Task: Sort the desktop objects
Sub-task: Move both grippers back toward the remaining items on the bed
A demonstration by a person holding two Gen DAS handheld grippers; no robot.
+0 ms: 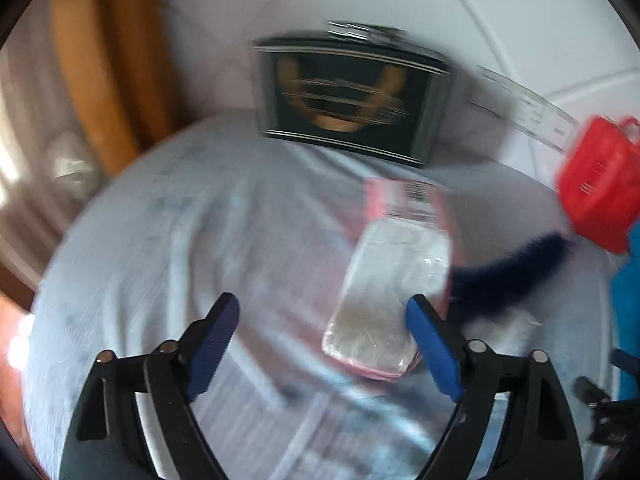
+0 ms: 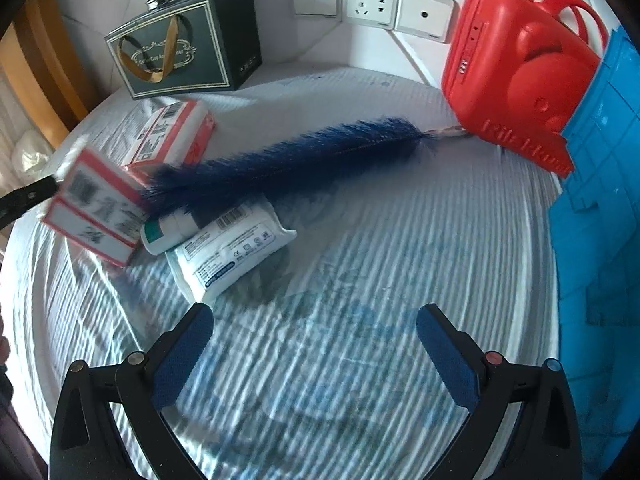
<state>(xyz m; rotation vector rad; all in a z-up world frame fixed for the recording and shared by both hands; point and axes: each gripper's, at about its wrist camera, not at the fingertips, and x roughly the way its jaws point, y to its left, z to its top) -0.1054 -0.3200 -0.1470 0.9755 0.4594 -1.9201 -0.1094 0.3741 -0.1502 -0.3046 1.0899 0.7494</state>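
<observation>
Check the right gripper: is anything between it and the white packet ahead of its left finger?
Nothing visible does. The right gripper is open over bare cloth, and the white packet lies just beyond its left finger. The blue brush lies behind the packet.

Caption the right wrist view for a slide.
Open right gripper over striped cloth, facing blue brush, packets and red case.
</observation>
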